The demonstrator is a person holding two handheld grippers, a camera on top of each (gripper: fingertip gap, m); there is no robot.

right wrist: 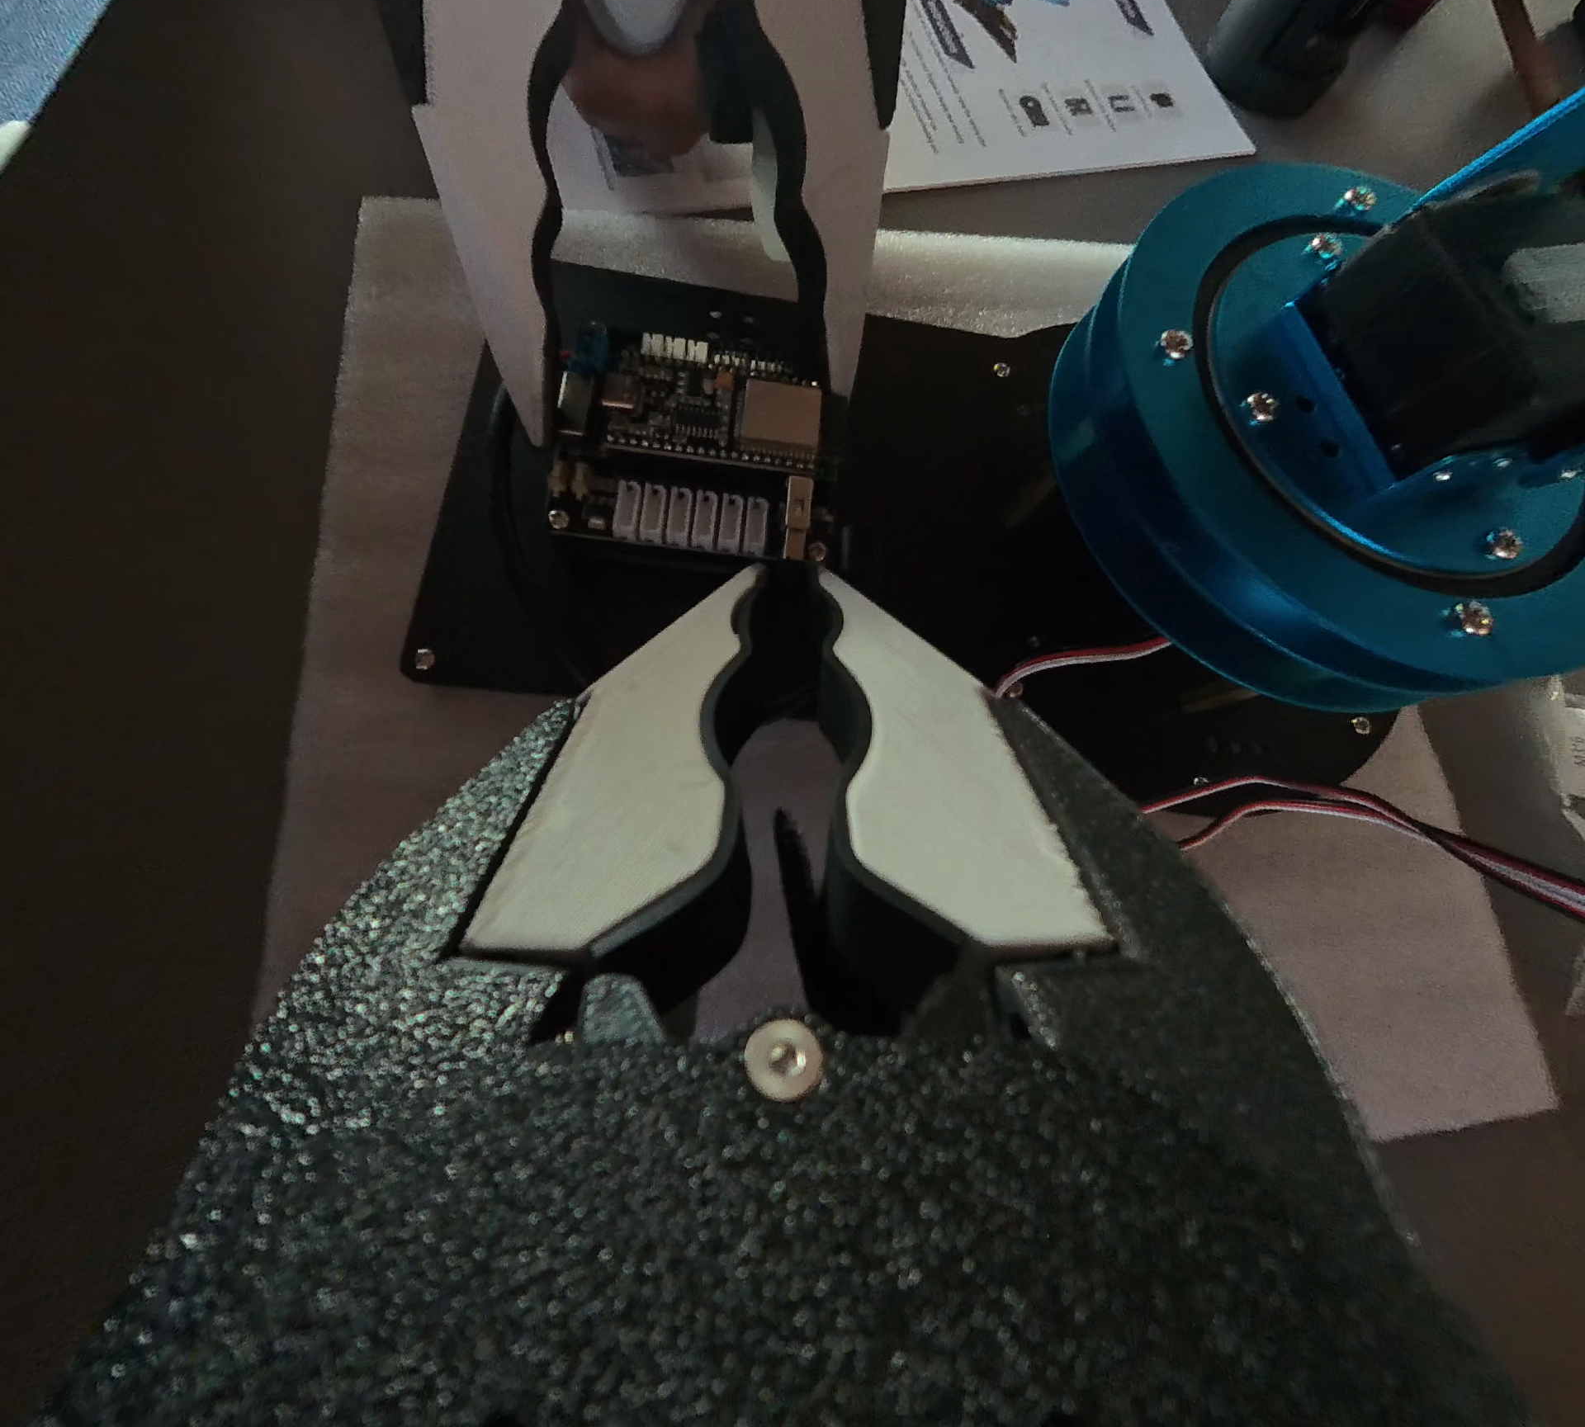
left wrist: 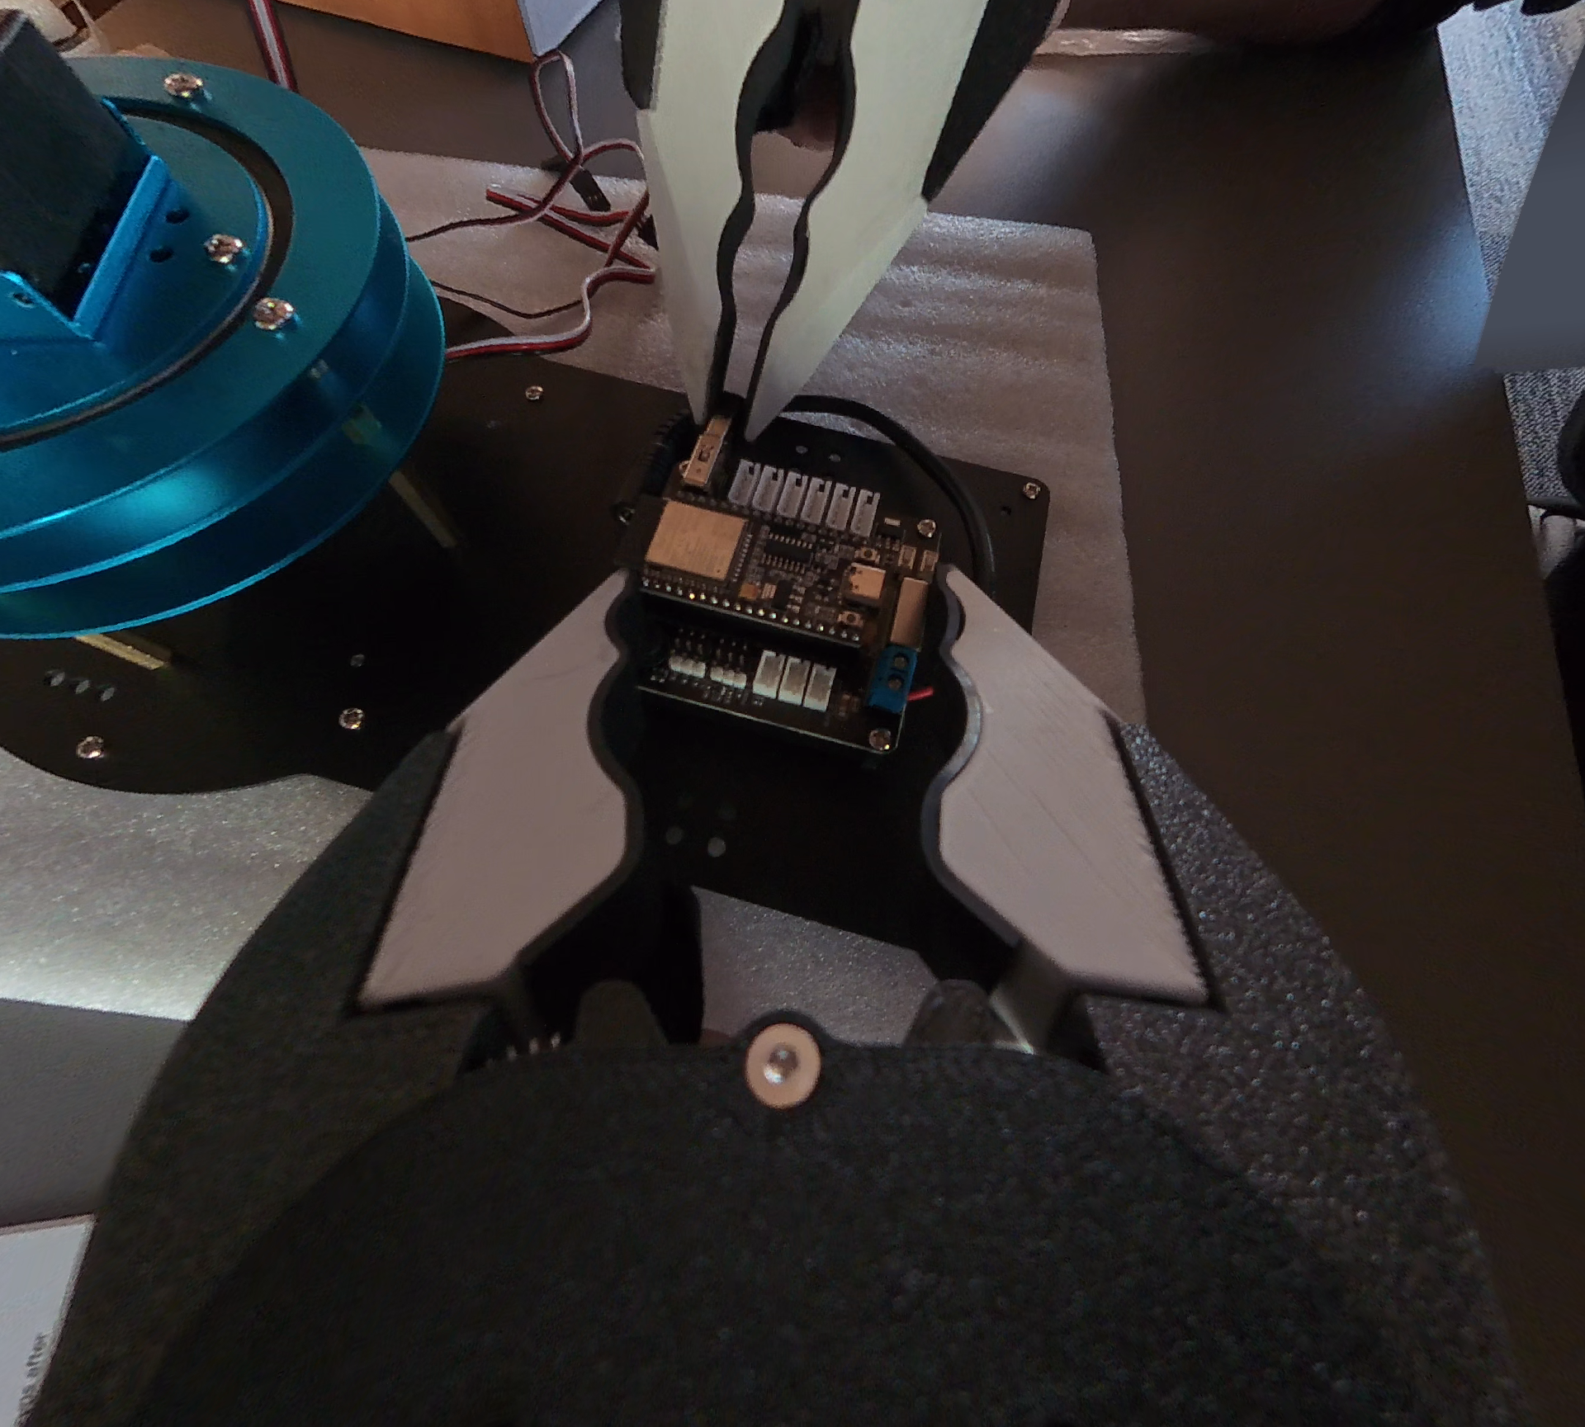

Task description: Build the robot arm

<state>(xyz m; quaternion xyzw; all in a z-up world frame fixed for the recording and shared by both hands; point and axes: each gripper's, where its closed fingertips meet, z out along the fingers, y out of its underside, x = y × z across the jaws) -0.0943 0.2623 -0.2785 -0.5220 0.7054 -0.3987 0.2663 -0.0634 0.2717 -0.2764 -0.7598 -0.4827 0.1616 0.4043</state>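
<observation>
Claws meet over the circuit board (left wrist: 776, 597): left claw (left wrist: 780, 588) spread wide around it, right claw (right wrist: 793, 571) nearly closed, tips at its small metal switch (right wrist: 798, 520), gripping nothing

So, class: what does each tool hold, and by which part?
Left tool spans the circuit board across its side edges; right tool tips flank its corner slide switch. Firm grip cannot be told.
</observation>
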